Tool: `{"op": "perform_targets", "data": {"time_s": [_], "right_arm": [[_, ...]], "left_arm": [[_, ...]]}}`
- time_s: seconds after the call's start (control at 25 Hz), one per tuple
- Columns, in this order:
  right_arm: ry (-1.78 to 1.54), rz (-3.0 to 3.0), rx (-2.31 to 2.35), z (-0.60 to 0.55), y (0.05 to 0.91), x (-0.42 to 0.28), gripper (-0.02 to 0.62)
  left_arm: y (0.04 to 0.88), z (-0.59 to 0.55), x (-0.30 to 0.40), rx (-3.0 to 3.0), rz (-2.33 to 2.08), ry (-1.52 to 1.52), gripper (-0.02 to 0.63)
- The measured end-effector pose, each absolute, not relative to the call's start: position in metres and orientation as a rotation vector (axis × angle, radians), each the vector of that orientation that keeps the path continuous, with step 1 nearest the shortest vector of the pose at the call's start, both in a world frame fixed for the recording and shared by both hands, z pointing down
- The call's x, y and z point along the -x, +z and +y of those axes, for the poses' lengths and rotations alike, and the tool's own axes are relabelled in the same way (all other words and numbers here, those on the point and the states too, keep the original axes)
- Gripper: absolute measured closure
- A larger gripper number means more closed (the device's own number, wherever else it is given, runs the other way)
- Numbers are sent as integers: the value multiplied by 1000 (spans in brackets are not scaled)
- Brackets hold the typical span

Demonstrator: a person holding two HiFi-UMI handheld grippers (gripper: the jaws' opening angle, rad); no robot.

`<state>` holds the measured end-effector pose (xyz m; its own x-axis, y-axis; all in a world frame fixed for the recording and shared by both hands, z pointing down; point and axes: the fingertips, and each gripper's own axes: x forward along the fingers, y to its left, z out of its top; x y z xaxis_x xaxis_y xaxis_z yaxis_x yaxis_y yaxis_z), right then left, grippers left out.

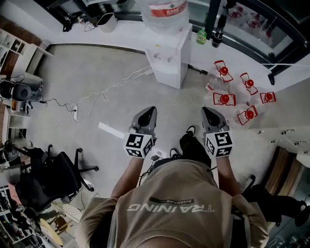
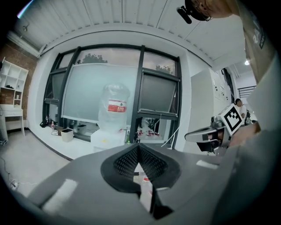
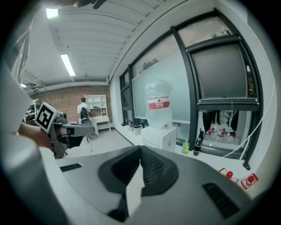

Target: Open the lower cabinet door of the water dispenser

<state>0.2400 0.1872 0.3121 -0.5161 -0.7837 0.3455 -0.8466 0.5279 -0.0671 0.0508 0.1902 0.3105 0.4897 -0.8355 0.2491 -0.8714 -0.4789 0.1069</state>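
Note:
The white water dispenser [image 1: 169, 58] stands ahead by the window ledge, with a large clear bottle [image 1: 164, 12] on top. It is some way off from both grippers. The left gripper [image 1: 147, 112] and the right gripper [image 1: 208, 112] are held side by side in front of the person, pointing toward it, each shut with nothing between its fingers. The left gripper view shows its closed tips [image 2: 138, 147] below the dispenser [image 2: 107, 137]. In the right gripper view the closed tips [image 3: 140, 148] lie left of the dispenser [image 3: 162, 139]. The lower cabinet door is mostly hidden; I cannot tell its state.
Several empty water bottles with red caps [image 1: 237, 94] lie on the floor right of the dispenser. A green bottle [image 1: 201, 36] stands on the ledge. A cable and power strip [image 1: 75, 112] cross the floor at left. A black office chair [image 1: 53, 174] stands near left.

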Motion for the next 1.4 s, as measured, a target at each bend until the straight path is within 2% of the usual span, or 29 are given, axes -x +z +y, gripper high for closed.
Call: {"op": "perform_targets", "data": {"time_s": [0.32, 0.68, 1.0, 1.4], "right_arm": [[329, -2512, -1327, 88, 327, -244, 586], [302, -2522, -1234, -30, 339, -262, 586], [345, -2450, -1200, -77, 365, -260, 586], [440, -2353, -1504, -111, 340, -222, 586]], "left_arm": [[315, 121, -22, -2425, -1588, 310, 606], [311, 15, -57, -2448, -1586, 314, 606], [336, -44, -63, -2468, -1491, 350, 606], [325, -107, -74, -2737, -1176, 325, 606]]}}
